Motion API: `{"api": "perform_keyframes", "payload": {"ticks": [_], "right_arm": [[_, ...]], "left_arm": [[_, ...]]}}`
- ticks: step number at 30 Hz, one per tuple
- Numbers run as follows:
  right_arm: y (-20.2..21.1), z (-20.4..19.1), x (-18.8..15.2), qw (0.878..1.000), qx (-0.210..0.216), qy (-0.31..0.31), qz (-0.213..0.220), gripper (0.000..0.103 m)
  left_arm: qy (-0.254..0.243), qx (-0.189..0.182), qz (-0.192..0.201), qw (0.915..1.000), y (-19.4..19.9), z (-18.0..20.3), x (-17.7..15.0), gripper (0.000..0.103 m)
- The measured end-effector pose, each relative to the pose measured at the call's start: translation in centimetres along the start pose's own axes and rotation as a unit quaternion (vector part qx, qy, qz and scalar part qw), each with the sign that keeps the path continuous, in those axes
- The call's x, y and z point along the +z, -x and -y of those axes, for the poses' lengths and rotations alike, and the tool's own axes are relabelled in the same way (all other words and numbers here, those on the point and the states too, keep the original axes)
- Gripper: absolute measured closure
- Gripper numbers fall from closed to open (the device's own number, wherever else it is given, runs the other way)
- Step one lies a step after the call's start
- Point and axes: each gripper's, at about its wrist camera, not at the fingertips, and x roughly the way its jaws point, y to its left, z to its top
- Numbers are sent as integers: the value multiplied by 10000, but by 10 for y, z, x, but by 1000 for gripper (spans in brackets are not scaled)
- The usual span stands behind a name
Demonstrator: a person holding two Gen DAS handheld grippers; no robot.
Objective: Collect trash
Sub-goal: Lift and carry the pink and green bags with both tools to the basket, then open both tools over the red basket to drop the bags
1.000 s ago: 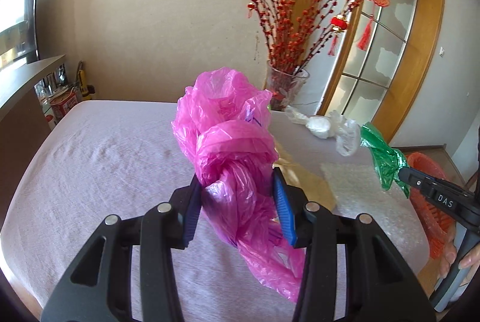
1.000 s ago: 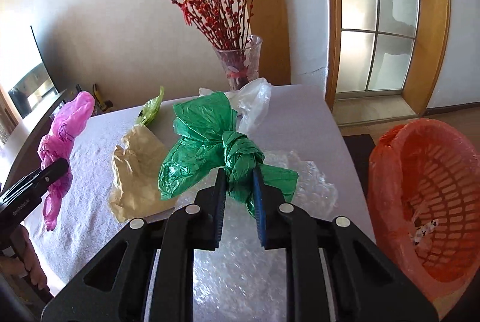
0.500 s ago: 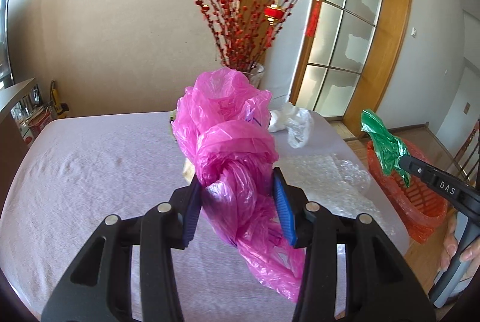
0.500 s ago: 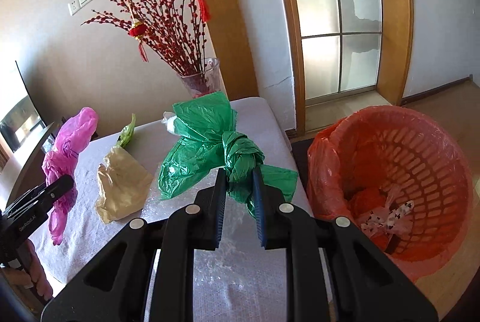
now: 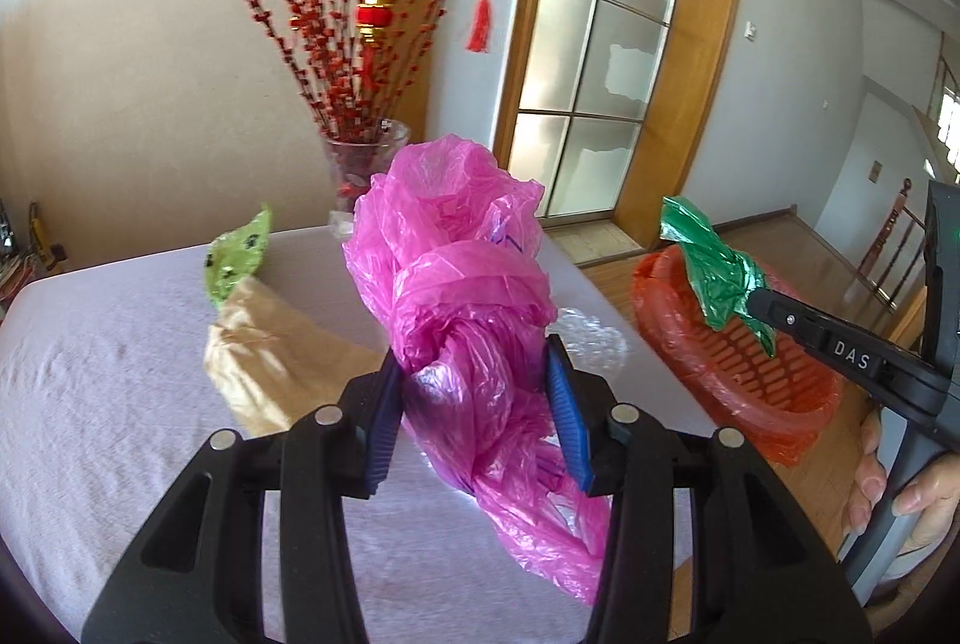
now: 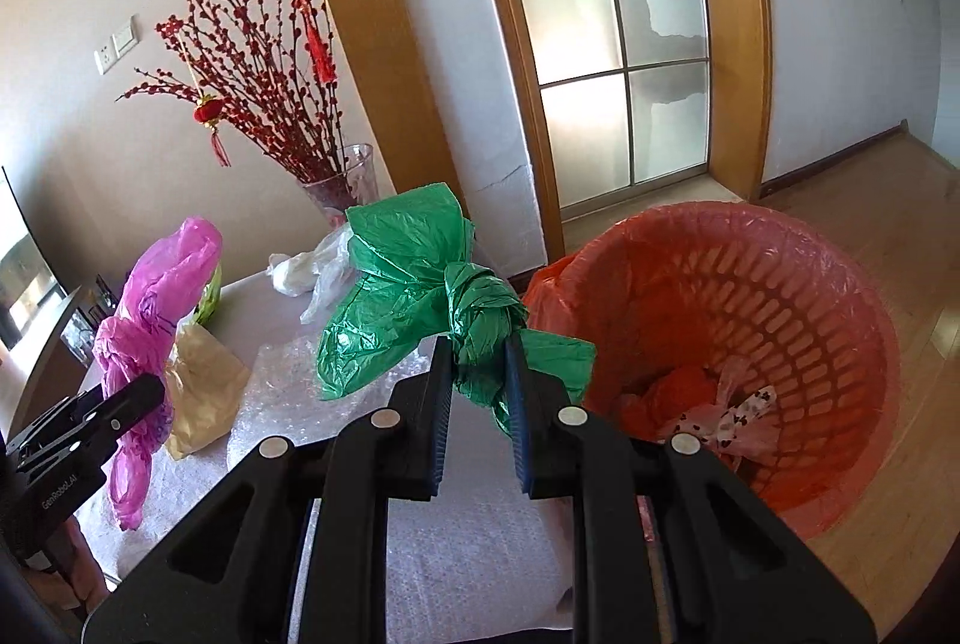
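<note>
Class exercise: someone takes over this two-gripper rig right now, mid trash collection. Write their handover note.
Left gripper: shut on the pink bag, held above the table.
Right gripper: shut on the knotted green bag, beside the orange basket.
Done: both bags lifted; some trash already lies in the basket.
Left: drop both bags in, then collect the tan bag, white bag, lime wrapper and bubble wrap.

Both grippers swing toward the orange basket (image 6: pixel 750 296), which now fills the right wrist view, the green bag (image 6: pixel 420 296) hanging beside its rim.
</note>
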Motion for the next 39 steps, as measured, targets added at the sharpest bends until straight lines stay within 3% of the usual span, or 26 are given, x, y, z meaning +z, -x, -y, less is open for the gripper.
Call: {"api": "perform_keyframes", "payload": {"ticks": [16,26,39], "right_arm": [[28,58,7,9967,-491,-514,399,85],[46,103,12,9896,-781,-982,703,85],[54,147,20,9781,-843,-1650,952,85]], "left_arm": [[-355,-930,-105,9950,-37,77,9,59],[-614,-1429,-212,9876,-63,127,14,59],[-840,-1935,-470,9764,-96,179,19,59]]}}
